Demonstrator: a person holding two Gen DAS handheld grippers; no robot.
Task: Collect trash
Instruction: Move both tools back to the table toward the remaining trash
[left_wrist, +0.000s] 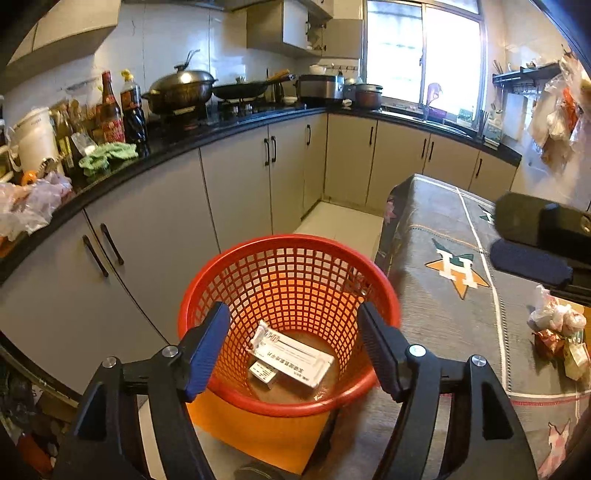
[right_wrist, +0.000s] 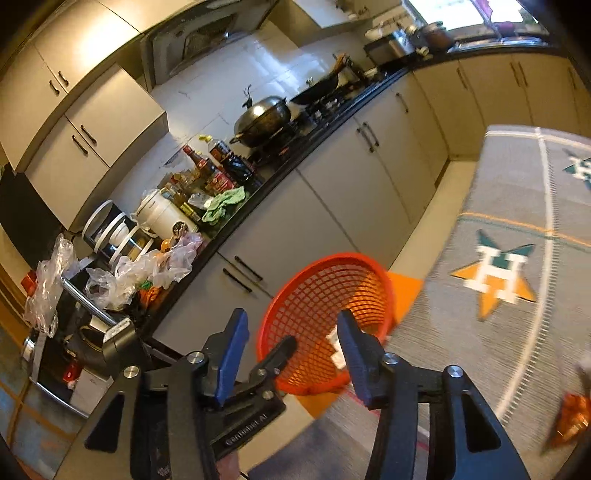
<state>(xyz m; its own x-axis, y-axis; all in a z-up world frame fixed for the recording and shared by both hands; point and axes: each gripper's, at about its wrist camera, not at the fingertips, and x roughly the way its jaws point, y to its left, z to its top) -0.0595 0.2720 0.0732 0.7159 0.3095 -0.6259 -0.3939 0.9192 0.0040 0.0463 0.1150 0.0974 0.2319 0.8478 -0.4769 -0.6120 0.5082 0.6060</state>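
A red mesh waste basket stands on an orange stool beside the table. White cartons lie in its bottom. My left gripper is open and empty, right above the basket. A heap of crumpled wrappers lies on the grey tablecloth to the right. In the right wrist view the basket sits ahead, and my right gripper is open and empty above its near rim. An orange wrapper shows at the lower right edge. The right gripper's body shows at the left wrist view's right edge.
A black kitchen counter runs along the left and back with bottles, a wok, a green cloth and plastic bags. Grey cabinet doors stand below. A narrow floor strip lies between cabinets and table.
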